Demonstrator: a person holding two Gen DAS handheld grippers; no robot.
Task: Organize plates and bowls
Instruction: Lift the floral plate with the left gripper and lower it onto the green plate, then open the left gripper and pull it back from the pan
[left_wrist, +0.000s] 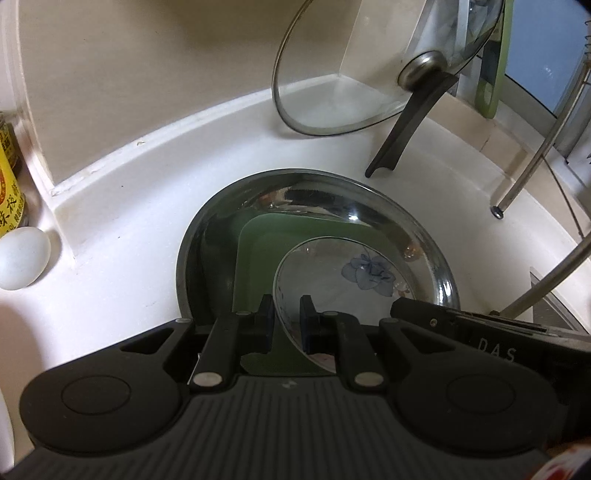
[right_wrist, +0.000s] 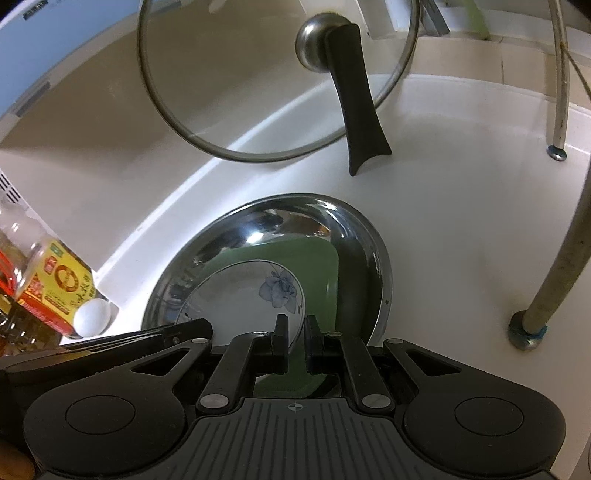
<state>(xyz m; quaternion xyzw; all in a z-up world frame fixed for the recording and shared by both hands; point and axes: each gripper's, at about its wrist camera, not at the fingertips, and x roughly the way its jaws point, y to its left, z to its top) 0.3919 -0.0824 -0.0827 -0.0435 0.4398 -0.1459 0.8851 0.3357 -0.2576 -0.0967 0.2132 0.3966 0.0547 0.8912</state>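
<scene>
My left gripper (left_wrist: 287, 319) has its jaws nearly closed on the left rim of the small floral dish (left_wrist: 343, 277), one finger outside the edge and one inside, so I read it as gripping that rim. My right gripper (right_wrist: 295, 341) straddles the same dish's right edge, where it meets the green plate (right_wrist: 325, 273); its jaws are narrow, but I cannot tell whether they pinch the floral dish (right_wrist: 240, 295) or only sit over it. The dish lies on the green plate (left_wrist: 258, 258), and both are nested in the steel pan (left_wrist: 388, 221) on the white counter (left_wrist: 129, 240). Behind them a glass lid (left_wrist: 332, 92) leans on the wall, with an egg (left_wrist: 22, 256) and an oil bottle (right_wrist: 51, 288) off to the left. I judge the stacking step is at hand. Next calls for a level, two-sided lift so the dish does not tip or scrape the pan.
</scene>
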